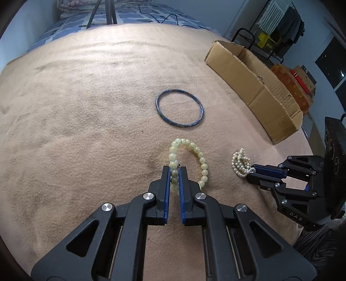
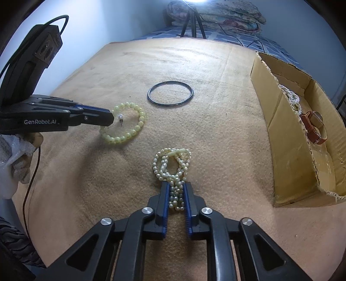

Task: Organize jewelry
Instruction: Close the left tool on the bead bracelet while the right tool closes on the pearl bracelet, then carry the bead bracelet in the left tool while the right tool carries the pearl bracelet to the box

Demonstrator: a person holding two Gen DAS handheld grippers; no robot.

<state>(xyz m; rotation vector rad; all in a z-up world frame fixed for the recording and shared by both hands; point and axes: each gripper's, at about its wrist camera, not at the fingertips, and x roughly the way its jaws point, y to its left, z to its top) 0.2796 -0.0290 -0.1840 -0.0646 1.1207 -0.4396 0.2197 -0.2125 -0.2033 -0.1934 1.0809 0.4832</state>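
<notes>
On the tan blanket (image 1: 86, 108) near the cardboard box (image 1: 255, 90), the left hand-held gripper (image 1: 174, 173) pinches the green bead bracelet (image 1: 190, 160) while the right hand-held gripper (image 2: 176, 190) clamps the pearl bracelet (image 2: 173, 164).

Both views are sharp at centre, with strong fisheye bending and dark vignetting at the corners. A bright lamp (image 2: 193, 1) glares at the top edge of the right wrist view, overexposed. The blanket (image 1: 86, 108) is evenly lit; shadows are soft and faint.
</notes>
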